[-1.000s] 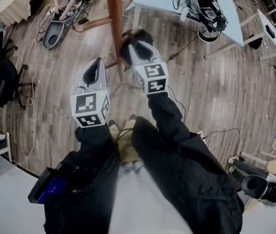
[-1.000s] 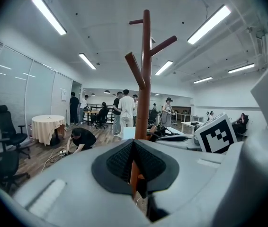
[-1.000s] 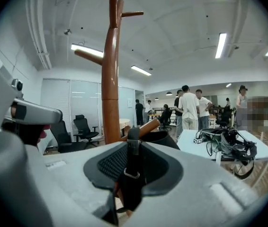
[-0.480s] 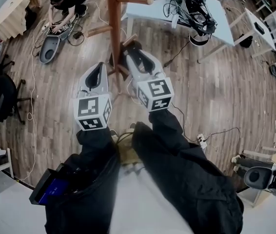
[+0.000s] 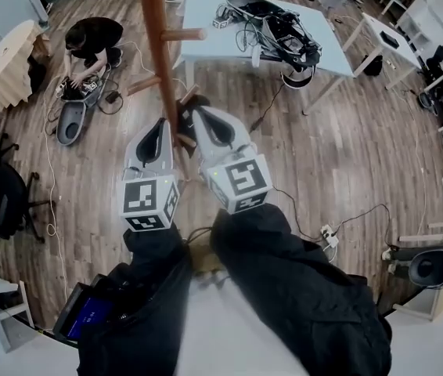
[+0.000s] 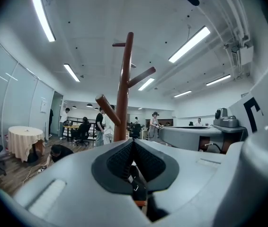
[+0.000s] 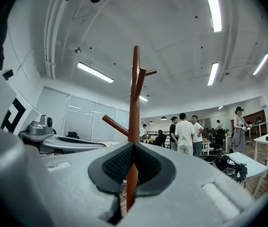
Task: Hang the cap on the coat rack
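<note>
The brown wooden coat rack (image 5: 156, 45) stands just ahead of me, with pegs sticking out at several heights; it also rises in the left gripper view (image 6: 123, 93) and the right gripper view (image 7: 135, 93). A dark cap (image 5: 184, 108) sits at a low peg between the two gripper tips, mostly hidden. Its black strap (image 6: 137, 188) shows through the gap below my left jaws. My left gripper (image 5: 159, 128) (image 6: 133, 143) is shut with nothing in it. My right gripper (image 5: 198, 116) (image 7: 134, 145) is shut too, empty, close to the pole.
A white table (image 5: 339, 57) with cables and gear stands behind the rack. A person (image 5: 88, 41) crouches over equipment on the wooden floor at the left. A round table (image 5: 6, 65) and office chairs (image 5: 2, 186) line the left side. Several people (image 7: 186, 131) stand far off.
The right gripper, which was at the dark cap by the rack, has come off it and shut. Both grippers sit lower and nearer me, and my view has lifted.
</note>
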Tool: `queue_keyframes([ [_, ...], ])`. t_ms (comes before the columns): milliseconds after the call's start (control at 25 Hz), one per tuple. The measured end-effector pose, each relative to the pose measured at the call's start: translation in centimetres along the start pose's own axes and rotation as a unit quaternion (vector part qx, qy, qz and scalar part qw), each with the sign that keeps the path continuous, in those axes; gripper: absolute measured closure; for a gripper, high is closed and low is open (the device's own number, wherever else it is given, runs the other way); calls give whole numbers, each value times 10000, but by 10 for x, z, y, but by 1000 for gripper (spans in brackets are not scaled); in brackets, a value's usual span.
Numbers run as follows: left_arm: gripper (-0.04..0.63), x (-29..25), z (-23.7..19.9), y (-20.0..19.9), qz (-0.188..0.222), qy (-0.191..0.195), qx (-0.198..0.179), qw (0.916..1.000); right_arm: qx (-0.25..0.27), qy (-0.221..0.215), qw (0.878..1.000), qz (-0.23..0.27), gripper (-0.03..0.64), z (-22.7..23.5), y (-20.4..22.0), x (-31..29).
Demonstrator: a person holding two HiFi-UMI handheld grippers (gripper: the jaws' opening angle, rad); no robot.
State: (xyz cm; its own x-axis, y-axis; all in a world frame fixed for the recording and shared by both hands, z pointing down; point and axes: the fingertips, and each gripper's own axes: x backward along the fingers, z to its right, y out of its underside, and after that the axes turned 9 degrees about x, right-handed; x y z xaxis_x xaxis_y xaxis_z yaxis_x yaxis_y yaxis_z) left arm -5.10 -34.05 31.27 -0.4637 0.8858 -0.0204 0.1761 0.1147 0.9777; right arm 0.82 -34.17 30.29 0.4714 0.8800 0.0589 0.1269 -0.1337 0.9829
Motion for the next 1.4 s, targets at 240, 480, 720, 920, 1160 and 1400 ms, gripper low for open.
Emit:
queue_keyframes([
  [240, 595, -4, 4, -14, 78, 183, -137, 9997, 36, 79, 9999, 67, 620, -9, -13, -6],
  [480, 595, -6, 3, -17, 150, 221, -98, 9996, 135, 138, 9997, 171, 621, -12, -17, -9],
  [720, 597, -7, 2, -14, 68, 198, -129, 9997, 134, 230, 9996, 86, 623, -9, -12, -9],
  [920, 595, -7, -2, -9, -45, 149, -192, 9997, 88, 217, 9997, 70, 623, -10, -10, -10],
  [1160, 597, -7, -3, -6, -67, 130, -169, 9997, 71, 277, 9996, 73, 623, -8, -9, -9],
  [1400, 597, -8, -2, -4, -116, 142, -143, 9997, 39, 323, 9995, 8, 623, -6, -7, -8],
])
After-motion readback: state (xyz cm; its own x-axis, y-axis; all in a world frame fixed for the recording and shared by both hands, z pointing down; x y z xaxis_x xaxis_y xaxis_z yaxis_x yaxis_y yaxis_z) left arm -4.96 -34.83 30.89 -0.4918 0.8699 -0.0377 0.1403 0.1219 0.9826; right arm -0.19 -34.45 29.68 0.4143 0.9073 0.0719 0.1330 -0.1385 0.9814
